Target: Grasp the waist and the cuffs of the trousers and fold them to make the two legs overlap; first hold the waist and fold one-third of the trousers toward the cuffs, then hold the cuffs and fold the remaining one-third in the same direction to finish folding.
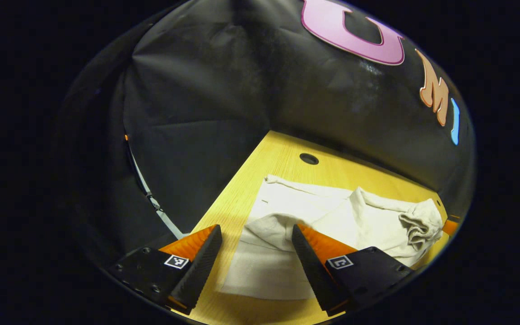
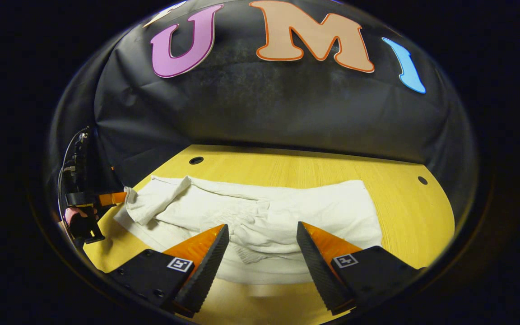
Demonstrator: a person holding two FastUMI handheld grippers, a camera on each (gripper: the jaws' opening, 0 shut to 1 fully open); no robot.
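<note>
**One pair of trousers, two tools, one counter**

In the left gripper view, the left tool [image 1: 256, 247] hangs with its two fingers spread wide and nothing between them, above the near left part of the single pair of off-white cloth trousers [image 1: 287, 212]. The trousers lie on the yellow wooden counter [image 1: 237, 203], flat at the left and heaped into a lifted, bunched fold at the right. One round dark hole [image 1: 308, 158] sits in the counter beyond the cloth.

In the right gripper view, the left tool [image 2: 118, 197] appears far left, held by a hand [image 2: 79, 215], its tip touching the raised end of the trousers [image 2: 332, 203]; whether it clamps the cloth I cannot tell from there. The garment stretches across the counter [image 2: 404, 216], wrinkled at the middle. The right tool [image 2: 262, 243] hovers over that wrinkled middle, its two fingers apart and empty. Two round holes [image 2: 196, 160] mark the counter's far corners.
</note>
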